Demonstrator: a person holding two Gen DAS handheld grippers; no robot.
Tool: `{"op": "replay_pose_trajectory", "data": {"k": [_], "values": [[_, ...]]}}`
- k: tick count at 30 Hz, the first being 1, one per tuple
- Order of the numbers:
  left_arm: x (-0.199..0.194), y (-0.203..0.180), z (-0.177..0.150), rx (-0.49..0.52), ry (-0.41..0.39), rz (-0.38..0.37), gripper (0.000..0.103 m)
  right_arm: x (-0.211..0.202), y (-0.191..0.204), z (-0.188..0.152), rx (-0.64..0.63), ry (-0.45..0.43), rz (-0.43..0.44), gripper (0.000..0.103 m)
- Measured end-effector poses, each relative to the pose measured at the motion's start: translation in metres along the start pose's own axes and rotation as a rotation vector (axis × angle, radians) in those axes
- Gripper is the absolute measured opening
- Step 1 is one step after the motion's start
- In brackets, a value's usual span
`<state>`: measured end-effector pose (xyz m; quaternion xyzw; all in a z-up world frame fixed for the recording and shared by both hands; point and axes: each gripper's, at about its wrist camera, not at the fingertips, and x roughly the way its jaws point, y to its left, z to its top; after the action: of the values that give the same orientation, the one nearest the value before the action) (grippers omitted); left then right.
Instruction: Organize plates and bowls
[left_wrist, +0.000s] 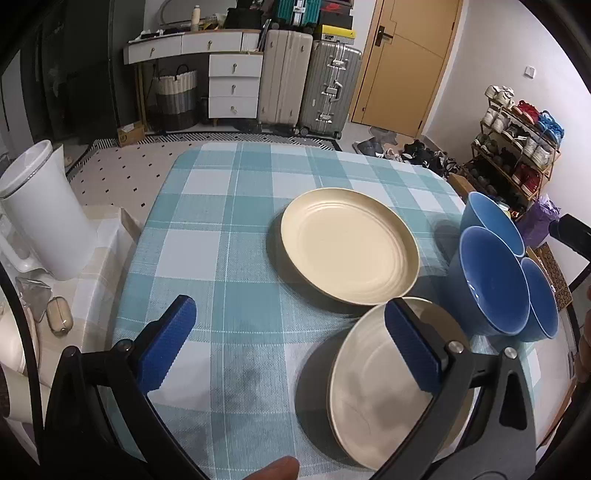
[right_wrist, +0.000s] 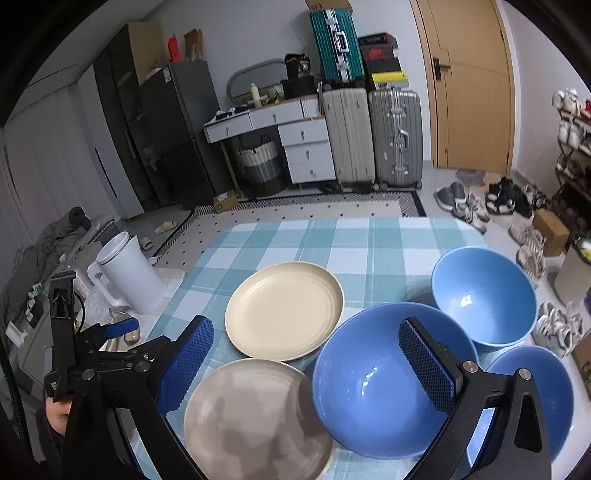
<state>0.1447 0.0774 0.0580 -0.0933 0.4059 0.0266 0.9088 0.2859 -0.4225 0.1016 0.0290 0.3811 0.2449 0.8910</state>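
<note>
My left tongs (left_wrist: 290, 341) and right tongs (right_wrist: 306, 363) both hang spread apart, holding nothing. Nothing looks stacked yet. Near plate (left_wrist: 373, 398) sits under the left's right finger, far plate (left_wrist: 349, 245) beyond; bowls (right_wrist: 373, 387) under the right. Next, I'd clamp the near plate's rim.

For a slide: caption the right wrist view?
Open right gripper above two cream plates and three blue bowls on checked tablecloth.

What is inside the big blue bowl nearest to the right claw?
The nearest blue bowl looks empty: only light reflections show on its glossy inside. The right claw, open, has one finger in front of it, so part of the inside is covered.
</note>
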Motion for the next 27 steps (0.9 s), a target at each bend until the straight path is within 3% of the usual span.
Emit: {"op": "replay_pose_trajectory", "data": {"k": [13,27], "values": [[0.037,0.009,0.027,-0.017,0.031,0.014,0.102,0.047,-0.008,0.032,0.006,0.072,-0.03,0.102],[0.091,0.012,0.045,-0.037,0.107,0.031,0.102,0.123,-0.019,0.043,-0.008,0.207,-0.053,0.102]]}}
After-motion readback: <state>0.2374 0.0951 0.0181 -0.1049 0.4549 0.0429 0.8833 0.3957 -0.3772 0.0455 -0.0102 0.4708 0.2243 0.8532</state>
